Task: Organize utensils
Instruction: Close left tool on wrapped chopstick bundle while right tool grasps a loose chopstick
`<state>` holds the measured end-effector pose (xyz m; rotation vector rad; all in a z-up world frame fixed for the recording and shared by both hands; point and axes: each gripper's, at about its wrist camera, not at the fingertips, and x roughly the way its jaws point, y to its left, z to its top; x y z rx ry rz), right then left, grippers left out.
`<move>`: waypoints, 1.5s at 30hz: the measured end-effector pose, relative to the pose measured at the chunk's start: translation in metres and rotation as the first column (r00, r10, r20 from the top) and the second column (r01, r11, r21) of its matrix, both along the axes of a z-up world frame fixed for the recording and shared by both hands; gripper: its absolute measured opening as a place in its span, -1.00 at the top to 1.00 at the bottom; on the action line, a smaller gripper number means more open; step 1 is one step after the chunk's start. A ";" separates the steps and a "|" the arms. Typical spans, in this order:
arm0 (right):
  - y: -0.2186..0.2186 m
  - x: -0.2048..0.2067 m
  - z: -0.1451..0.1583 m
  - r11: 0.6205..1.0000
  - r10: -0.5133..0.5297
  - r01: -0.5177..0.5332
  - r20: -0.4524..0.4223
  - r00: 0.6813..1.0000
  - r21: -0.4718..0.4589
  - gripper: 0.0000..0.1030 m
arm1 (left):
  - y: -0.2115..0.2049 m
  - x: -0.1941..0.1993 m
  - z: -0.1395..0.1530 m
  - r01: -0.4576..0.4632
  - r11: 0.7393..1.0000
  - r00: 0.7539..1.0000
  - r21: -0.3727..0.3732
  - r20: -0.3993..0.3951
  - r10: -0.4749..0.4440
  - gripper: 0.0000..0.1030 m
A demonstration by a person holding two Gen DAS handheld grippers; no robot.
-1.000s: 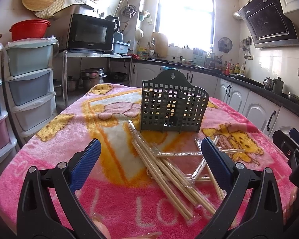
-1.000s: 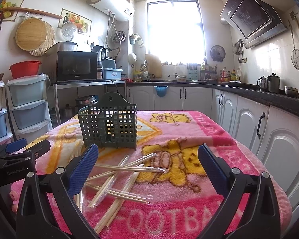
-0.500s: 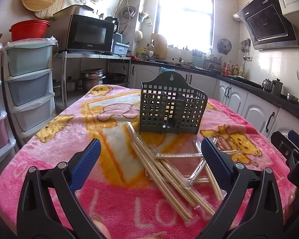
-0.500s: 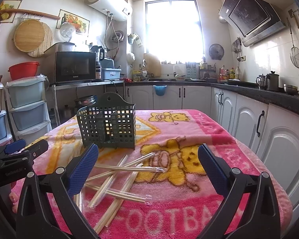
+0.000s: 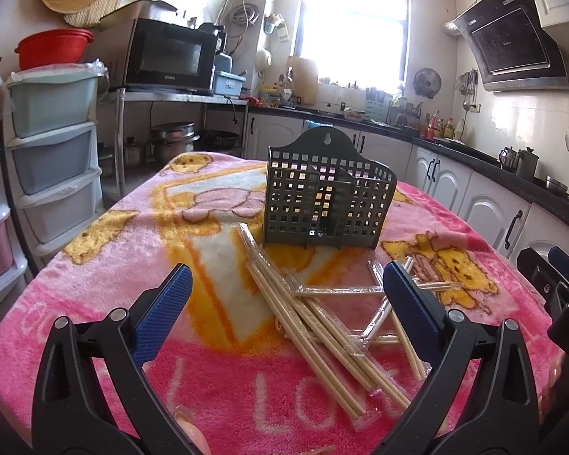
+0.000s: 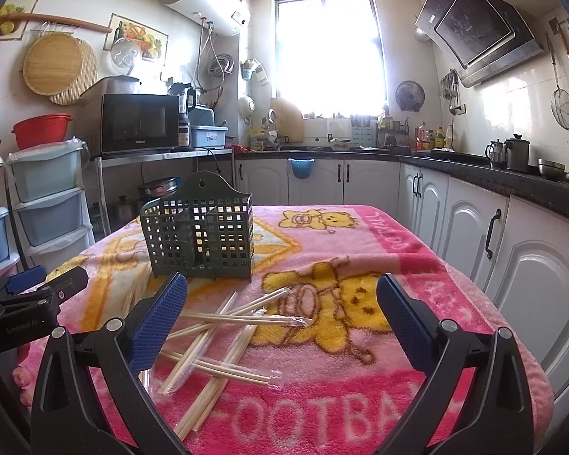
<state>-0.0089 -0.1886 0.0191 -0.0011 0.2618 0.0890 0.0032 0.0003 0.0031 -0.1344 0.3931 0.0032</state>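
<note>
Left gripper sits low-centre in the left wrist view, jaws spread wide w/ nothing between the blue pads; it hangs above the pink blanket covering the table. Right gripper low-centre in the right wrist view, also spread wide & empty.

Chopsticks, in clear wrappers, lie in a loose crossed pile on the blanket, centre to lower-centre of the left wrist view, partly behind the left gripper's right finger. In the right wrist view the same pile is lower-left of centre, near the left finger.

Dark green utensil basket stands upright at mid-frame, just beyond the pile, one stick end reaching close to its base. It has a divider inside; looks empty. In the right wrist view the basket is left of centre.

Right gripper's tip shows at the right edge of the left wrist view; left gripper's tip at the left edge of the right wrist view.
</note>
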 end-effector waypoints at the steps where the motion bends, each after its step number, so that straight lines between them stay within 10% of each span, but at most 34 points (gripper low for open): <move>1: -0.001 0.002 0.000 1.000 0.000 0.000 -0.005 1.000 -0.005 -0.88 | 0.001 0.002 -0.001 -0.001 1.000 1.000 -0.004 -0.009 0.001 -0.80; 26: -0.009 0.089 -0.015 0.995 0.094 -0.078 -0.348 0.933 0.058 -0.88 | 0.038 0.080 -0.015 0.098 0.982 0.967 -0.163 -0.219 -0.133 -0.80; 45: -0.026 0.126 -0.039 0.981 0.148 -0.062 -0.500 0.854 0.185 -0.48 | 0.081 0.151 -0.063 0.032 0.902 0.897 -0.431 -0.385 -0.216 0.18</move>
